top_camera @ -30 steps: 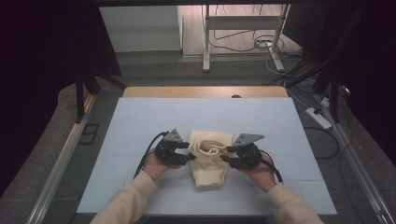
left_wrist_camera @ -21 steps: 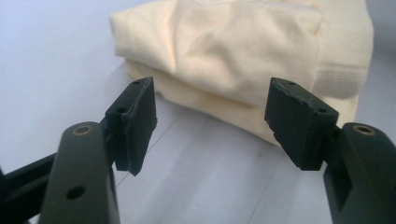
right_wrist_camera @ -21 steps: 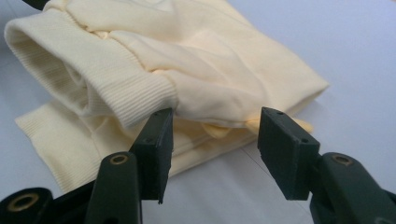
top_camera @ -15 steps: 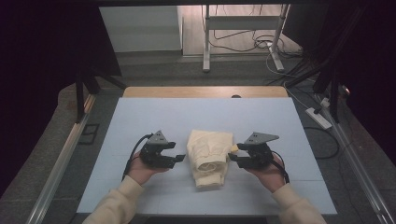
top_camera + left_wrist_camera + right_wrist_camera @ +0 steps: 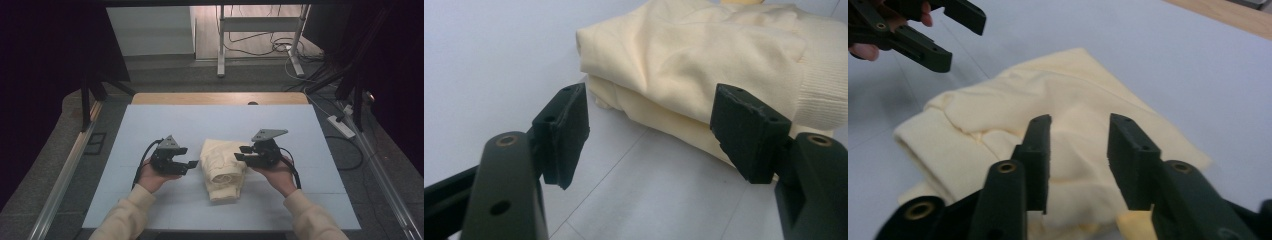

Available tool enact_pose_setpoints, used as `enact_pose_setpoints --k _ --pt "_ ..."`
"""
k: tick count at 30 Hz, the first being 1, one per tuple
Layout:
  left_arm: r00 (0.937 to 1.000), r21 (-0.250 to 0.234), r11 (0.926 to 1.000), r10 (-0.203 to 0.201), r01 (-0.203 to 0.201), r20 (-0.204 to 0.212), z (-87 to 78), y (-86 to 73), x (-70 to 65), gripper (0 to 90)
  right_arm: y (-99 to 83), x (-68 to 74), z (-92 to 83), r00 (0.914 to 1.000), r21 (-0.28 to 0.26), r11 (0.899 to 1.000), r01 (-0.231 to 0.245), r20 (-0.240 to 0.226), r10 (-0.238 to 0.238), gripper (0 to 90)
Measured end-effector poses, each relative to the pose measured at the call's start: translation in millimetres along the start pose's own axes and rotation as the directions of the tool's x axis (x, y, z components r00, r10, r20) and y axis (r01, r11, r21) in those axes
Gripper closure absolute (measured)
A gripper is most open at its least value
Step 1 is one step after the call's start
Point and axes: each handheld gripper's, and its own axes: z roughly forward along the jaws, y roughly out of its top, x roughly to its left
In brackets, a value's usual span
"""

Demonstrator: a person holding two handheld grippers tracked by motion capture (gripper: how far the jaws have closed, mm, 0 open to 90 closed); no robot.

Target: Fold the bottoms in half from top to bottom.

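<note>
A folded cream garment (image 5: 223, 169) lies in the middle of the pale blue table top (image 5: 150, 125), with a ribbed hem at one end. My left gripper (image 5: 192, 165) hovers just left of it, jaws wide and empty after opening a little more. In the left gripper view the garment (image 5: 704, 55) sits just beyond the left gripper (image 5: 649, 115). My right gripper (image 5: 241, 152) hangs over the garment's right edge. Its jaws have just been closing but still show a gap with nothing between them. In the right gripper view the right gripper (image 5: 1079, 130) hangs above the cloth (image 5: 998, 115), with the left gripper (image 5: 948, 35) beyond.
A wooden strip (image 5: 215, 98) borders the table's far edge. A power strip (image 5: 341, 126) and cables lie on the floor to the right. A metal stand (image 5: 260, 35) is behind the table, and a rail (image 5: 65, 175) runs along the left side.
Both grippers were against the garment's sides a second ago and have drawn apart from it, left one leftward, right one rightward and up. The garment lies still.
</note>
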Motion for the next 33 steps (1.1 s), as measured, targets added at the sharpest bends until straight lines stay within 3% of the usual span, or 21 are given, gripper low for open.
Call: enact_pose_setpoints --k 5,8,18,33 --pt "1.0 0.007 1.0 0.0 0.0 -0.004 0.6 -0.5 0.5 31.3 9.0 8.4 17.5 0.9991 0.04 0.999 0.024 -0.037 -0.022 85.5" --pt "1.0 0.005 1.0 -0.003 0.003 -0.005 0.7 -0.7 1.4 31.0 10.4 13.8 24.8 0.9976 0.066 0.997 0.05 -0.052 -0.046 88.9" --pt "1.0 0.02 0.9998 0.001 -0.001 -0.004 2.6 -1.5 0.5 30.1 1.8 24.2 30.3 0.9939 0.132 0.988 0.085 -0.081 -0.074 89.5" --pt "1.0 0.034 0.9994 0.008 -0.008 -0.001 3.7 -1.9 -2.4 29.5 -20.3 44.1 19.9 0.9873 0.16 0.981 0.113 -0.129 -0.092 89.5"
